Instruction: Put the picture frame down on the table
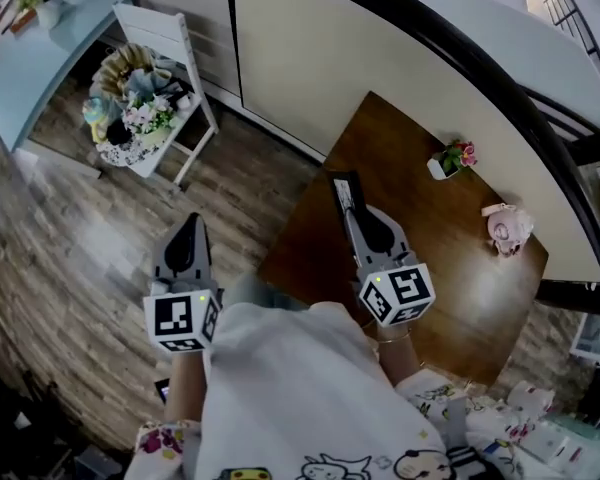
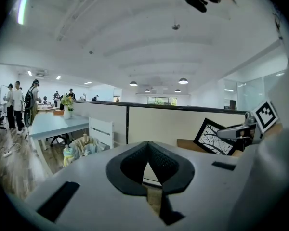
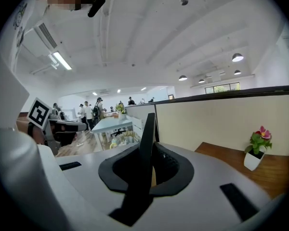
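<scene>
1. Clearly, the thin black picture frame with a white print of dark branches (image 2: 213,137) is not yet down. It is in the air, standing on edge and tilted, and at the centre of the head view it shows against the left part of the table.
2. The right gripper (image 1: 352,213) has its jaws closed on the frame. In the right gripper view the frame rises edge-on as a dark slab between the two pads, which press on it from both sides.
3. The left gripper (image 2: 148,145) carries nothing; its pads meet at the tips with nothing between them. In the head view it sits at the lower left, over the wood-plank floor (image 1: 90,258), well apart from the frame.
4. The dark brown wooden table (image 1: 450,278) fills the centre right of the head view. Near its far edge stand a small white pot of pink flowers (image 1: 450,158) and, lower right of it, a pink plush toy (image 1: 507,226). The nearer half looks bare.
5. As I judge it, the frame has been brought to the table but none of the placing is done. What remains is to lower it onto the bare wood, settle it there and open the right jaws.
</scene>
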The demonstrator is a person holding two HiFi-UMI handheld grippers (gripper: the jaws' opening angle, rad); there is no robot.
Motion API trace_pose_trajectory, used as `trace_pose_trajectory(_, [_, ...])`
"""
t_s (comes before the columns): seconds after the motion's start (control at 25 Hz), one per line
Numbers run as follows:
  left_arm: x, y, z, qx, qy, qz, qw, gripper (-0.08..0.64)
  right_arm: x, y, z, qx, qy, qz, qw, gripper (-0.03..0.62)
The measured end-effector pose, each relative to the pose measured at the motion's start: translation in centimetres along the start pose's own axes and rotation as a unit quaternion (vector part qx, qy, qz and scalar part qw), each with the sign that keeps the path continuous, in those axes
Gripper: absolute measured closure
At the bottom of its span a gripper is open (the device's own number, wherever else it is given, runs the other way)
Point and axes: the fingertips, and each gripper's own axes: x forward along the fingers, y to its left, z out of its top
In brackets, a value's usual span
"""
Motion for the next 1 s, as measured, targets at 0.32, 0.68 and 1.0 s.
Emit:
trace_pose_trajectory(0.32, [4.2,-3.4,1.2,0.026,0.01,-0.106,0.994,0.557,-3.3,-2.0,-0.4,0.026,-0.005,-0.096,0.995,0.546])
trace_pose_trajectory(0.68, [8.0,-7.8,2.4,0.057,0.021,-0.236,0.9699,0.557,-7.2,-3.0,-0.6,0.058,-0.013,-0.215,0.975,0.546])
trace_pose_trajectory(1.0, [8.9,-10.8,2.1,0.078,0.03,-0.311,0.9468,0.557,-10.1,-2.9,-1.5,0.084,-0.022,-0.286,0.954,0.546])
